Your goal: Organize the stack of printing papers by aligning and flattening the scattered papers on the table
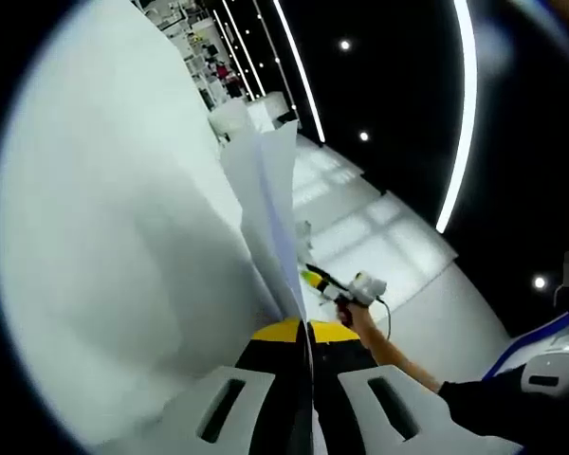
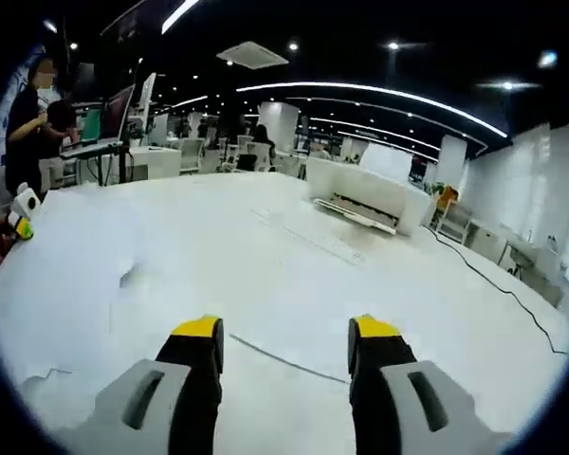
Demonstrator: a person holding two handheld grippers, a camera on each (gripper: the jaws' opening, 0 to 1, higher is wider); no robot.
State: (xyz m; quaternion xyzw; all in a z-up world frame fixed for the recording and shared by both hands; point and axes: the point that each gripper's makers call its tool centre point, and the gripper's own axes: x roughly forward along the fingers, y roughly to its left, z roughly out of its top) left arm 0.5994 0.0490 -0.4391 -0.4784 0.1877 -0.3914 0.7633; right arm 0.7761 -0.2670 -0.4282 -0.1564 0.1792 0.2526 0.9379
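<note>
Between left tool [image 1: 308, 330] jaws: paper sheets [image 1: 270, 204] clamped upright; right tool [image 2: 284, 339] agape over table [image 2: 266, 265]; no legible writing.

papers [image 1: 266, 204] white | table [image 2: 266, 275] white | claw [image 2: 284, 332] tips yellow

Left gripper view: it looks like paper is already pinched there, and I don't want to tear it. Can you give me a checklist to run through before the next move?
1. Left gripper shut on the sheets of paper: ok, jaws closed together with the paper rising between them.
2. Held paper flat: not ok, it stands up with a bent top edge.
3. Right gripper free: ok, open with nothing between the jaws.
4. Table ahead of the right gripper: ok, white surface; the printer stands far back.
5. Number of sheets held: cannot tell.
</note>
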